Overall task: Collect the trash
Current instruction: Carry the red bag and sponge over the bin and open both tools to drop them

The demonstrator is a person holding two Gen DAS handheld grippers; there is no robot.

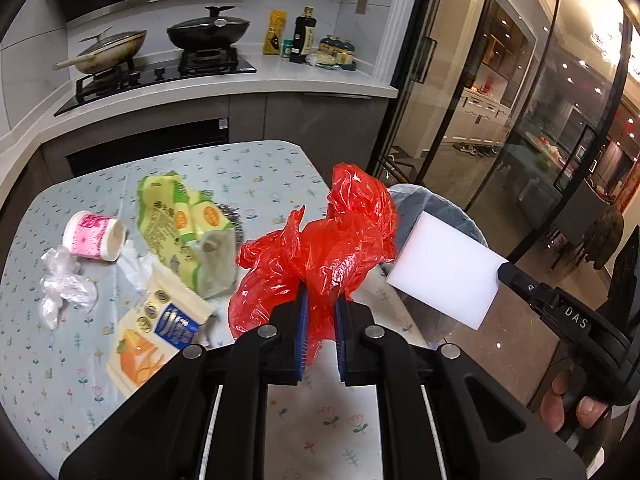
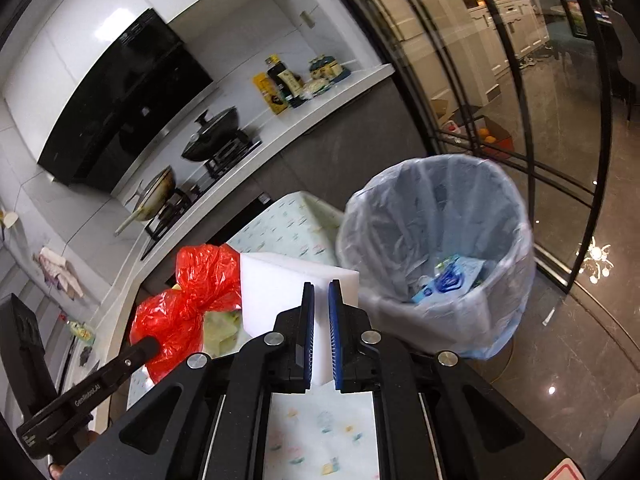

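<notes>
Trash in both my claws: the left claw is clamped on a crumpled red plastic bag, which bunches up above the blue pads, and the right claw is squeezed tight on a white foam block. From the left wrist view the white block sits just right of the red bag, pinched at its far corner by the other claw's tip, and both hang over the right edge of the worktop. From the right wrist view the red bag shows just left of the block.

Beyond the block I see the trash bin, lined with a pale blue bag; a blue and white wrapper lies at its bottom. The bin stands on the glossy floor just beside the worktop's end.

More trash lies on the flower-patterned worktop cloth: a yellow-green snack packet, a pink printed cup on its side, crumpled clear plastic beside it, and a cream packet with a blue label nearest my left claw.

Behind the worktop runs a white kitchen counter with a gas hob, two lidded pans and some bottles. Glass doors stand to the right.
</notes>
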